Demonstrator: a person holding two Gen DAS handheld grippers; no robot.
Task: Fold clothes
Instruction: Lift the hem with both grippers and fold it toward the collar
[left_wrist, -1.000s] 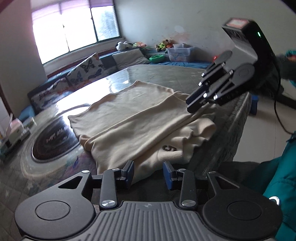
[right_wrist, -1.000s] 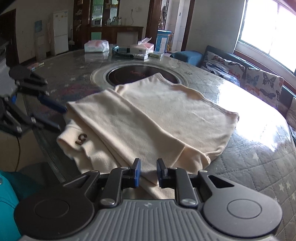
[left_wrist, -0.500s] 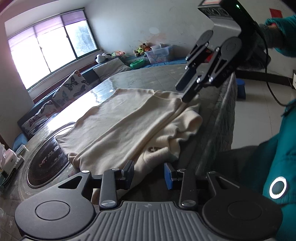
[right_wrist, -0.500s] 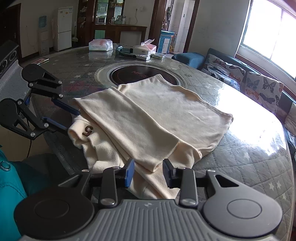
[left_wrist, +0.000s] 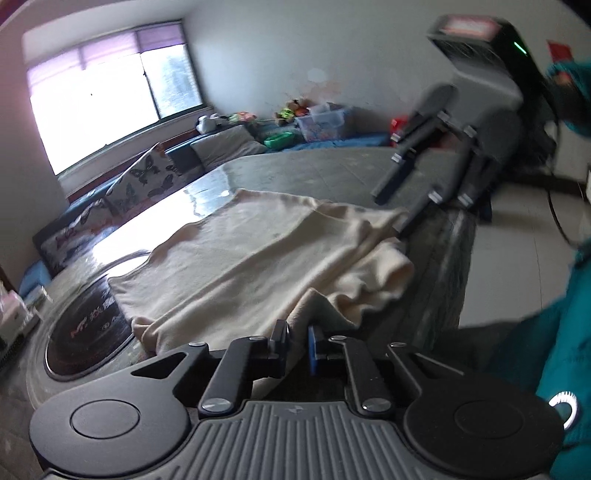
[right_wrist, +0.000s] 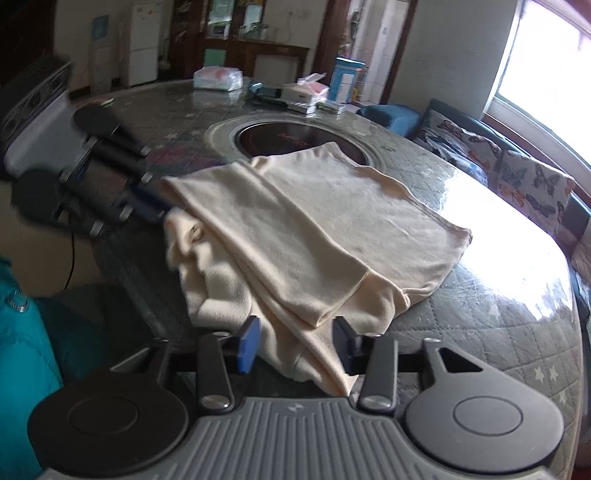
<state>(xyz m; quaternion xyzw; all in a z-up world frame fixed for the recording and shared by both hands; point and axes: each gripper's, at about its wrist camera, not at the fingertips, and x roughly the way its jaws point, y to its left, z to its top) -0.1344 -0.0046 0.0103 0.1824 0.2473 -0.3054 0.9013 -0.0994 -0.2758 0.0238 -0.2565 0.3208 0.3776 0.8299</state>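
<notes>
A cream garment (left_wrist: 258, 254) lies partly folded on the round table (left_wrist: 332, 173), its bunched part with a dark mark (right_wrist: 194, 232) at the near edge. My left gripper (left_wrist: 299, 343) is closing, and its pads pinch a raised fold of the garment's near edge. In the right wrist view the left gripper (right_wrist: 162, 210) meets the garment's left corner. My right gripper (right_wrist: 295, 345) is opening, its jaws wide apart, with the garment's (right_wrist: 314, 229) hanging near corner loose between them. In the left wrist view the right gripper (left_wrist: 391, 214) hovers at the garment's far corner.
A dark round cooktop (right_wrist: 295, 140) is set in the middle of the table (right_wrist: 498, 314). Tissue packs and boxes (right_wrist: 218, 77) stand at the far side. A sofa with butterfly cushions (right_wrist: 517, 173) runs under the window. A person's teal sleeve (right_wrist: 22, 350) is close at the near edge.
The left jaws have come together on the garment's near edge and a fold now stands up between them. The right jaws have spread wide.
</notes>
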